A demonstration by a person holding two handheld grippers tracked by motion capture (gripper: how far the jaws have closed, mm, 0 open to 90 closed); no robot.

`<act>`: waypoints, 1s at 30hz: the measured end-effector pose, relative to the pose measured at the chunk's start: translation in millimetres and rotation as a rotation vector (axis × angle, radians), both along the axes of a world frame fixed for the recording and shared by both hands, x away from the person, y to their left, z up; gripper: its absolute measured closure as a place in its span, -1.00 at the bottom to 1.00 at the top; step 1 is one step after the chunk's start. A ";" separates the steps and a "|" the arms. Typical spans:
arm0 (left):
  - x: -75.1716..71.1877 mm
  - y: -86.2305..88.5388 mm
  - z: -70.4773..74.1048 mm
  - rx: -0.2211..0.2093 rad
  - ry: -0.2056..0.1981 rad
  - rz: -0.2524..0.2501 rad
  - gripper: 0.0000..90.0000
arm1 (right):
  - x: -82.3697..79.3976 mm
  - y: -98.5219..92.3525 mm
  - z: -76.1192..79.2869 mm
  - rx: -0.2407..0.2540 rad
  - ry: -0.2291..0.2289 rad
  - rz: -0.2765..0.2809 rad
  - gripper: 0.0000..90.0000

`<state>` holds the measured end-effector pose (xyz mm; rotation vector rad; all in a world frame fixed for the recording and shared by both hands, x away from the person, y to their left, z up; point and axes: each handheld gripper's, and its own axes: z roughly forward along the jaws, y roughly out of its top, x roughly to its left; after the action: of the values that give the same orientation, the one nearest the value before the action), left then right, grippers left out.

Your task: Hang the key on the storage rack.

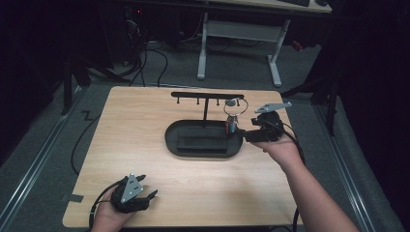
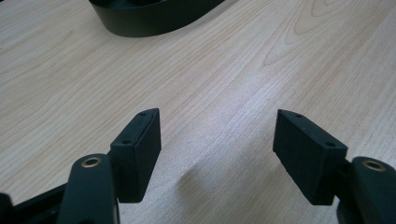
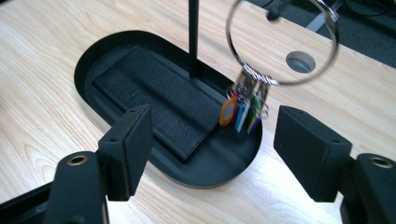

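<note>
A black oval tray (image 1: pixel 169 137) with a dark leather pad (image 3: pixel 154 105) stands mid-table. A thin post (image 3: pixel 194 37) rises from it to a crossbar with pegs (image 1: pixel 207 95). From a peg near the bar's right end hangs a large metal key ring (image 1: pixel 236 106), its coloured tags (image 3: pixel 240 112) dangling over the tray's right end. My right gripper (image 1: pixel 244 135) is just right of the tray, open, and the tags hang beyond its jaws (image 3: pixel 212 135). My left gripper (image 1: pixel 148 185) rests near the table's front left, open over bare wood (image 2: pixel 217 135).
The tray's rim (image 2: pixel 149 21) lies well ahead of the left gripper. A round cable hole (image 3: pixel 300 61) sits in the tabletop behind the key ring. A white desk frame (image 1: pixel 237 43) and cables stand on the floor beyond the table.
</note>
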<state>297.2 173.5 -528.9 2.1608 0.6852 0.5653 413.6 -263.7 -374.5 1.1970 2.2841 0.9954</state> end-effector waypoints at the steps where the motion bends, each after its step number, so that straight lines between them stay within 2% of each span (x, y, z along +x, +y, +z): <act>1: 0.3 -0.1 -0.6 -0.001 0.002 0.001 -0.29 | -2.7 -2.1 -2.0 0.003 0.001 -0.006 -0.40; 3: 0.4 -0.2 -1.0 -0.002 0.004 0.002 -0.30 | -6.4 -4.9 -5.4 -0.001 -0.007 -0.011 -0.42; 4: 0.6 -0.5 -1.1 -0.006 0.004 0.006 -0.35 | -13.1 -8.0 -11.9 -0.030 0.002 -0.015 -0.47; 5: 0.6 -0.5 -1.1 -0.006 0.004 0.006 -0.36 | -13.1 -8.0 -11.9 -0.030 0.002 -0.015 -0.47; 6: 0.5 -0.6 -0.9 -0.009 0.002 0.007 -0.36 | -15.3 -8.1 -14.5 -0.058 0.027 -0.025 -0.53; 7: 0.3 -0.8 -0.7 -0.011 0.001 0.007 -0.38 | -25.1 -7.5 -26.3 -0.083 -0.022 -0.083 -0.55; 8: 0.2 -1.2 -0.8 -0.012 0.001 0.005 -0.38 | -31.0 -7.1 -31.6 -0.108 -0.022 -0.091 -0.40; 9: 0.2 -1.2 -0.8 -0.012 0.001 0.005 -0.38 | -37.1 -5.6 -37.4 -0.137 -0.028 -0.122 -0.33; 10: 0.1 -1.7 -1.0 -0.009 0.000 0.004 -0.38 | -37.1 -5.6 -37.4 -0.137 -0.028 -0.122 -0.33; 11: 0.0 -2.1 -1.1 -0.004 -0.001 0.003 -0.38 | -46.9 -4.1 -52.6 -0.157 -0.057 -0.123 -0.41; 14: -0.7 -3.2 -1.0 -0.004 0.001 0.003 -0.38 | -58.9 -5.1 -73.1 -0.108 -0.051 -0.077 -0.47; 15: -0.7 -3.2 -1.0 -0.004 0.001 0.003 -0.37 | -58.9 -5.1 -73.1 -0.108 -0.051 -0.077 -0.47; 16: -1.3 -3.5 -1.3 -0.002 0.003 0.000 -0.37 | -69.1 -7.0 -87.2 -0.078 -0.041 -0.056 -0.48; 18: -1.5 -3.6 -1.7 -0.003 0.004 -0.001 -0.38 | -72.6 -7.9 -92.1 -0.065 -0.036 -0.054 -0.48; 19: -1.4 -3.7 -2.4 -0.004 0.008 -0.002 -0.37 | -82.3 -13.4 -106.0 -0.016 -0.013 -0.042 -0.50; 25: -1.1 -3.7 -2.8 -0.015 0.016 -0.005 -0.37 | -103.9 -27.0 -133.2 0.063 0.051 -0.034 -0.60; 26: -1.2 -3.8 -2.9 -0.018 0.019 -0.006 -0.37 | -107.0 -28.9 -137.2 0.076 0.057 -0.031 -0.61; 28: -1.2 -4.7 -2.7 -0.022 0.017 -0.013 -0.36 | -120.5 -35.1 -152.2 0.136 0.059 -0.041 -0.63; 30: -0.9 -5.1 -2.4 -0.030 0.017 -0.015 -0.36 | -123.3 -36.5 -153.8 0.141 0.064 -0.029 -0.64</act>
<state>296.3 168.4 -531.2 2.1433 0.6815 0.5264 290.2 -300.1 -528.3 1.3323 2.2699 1.1394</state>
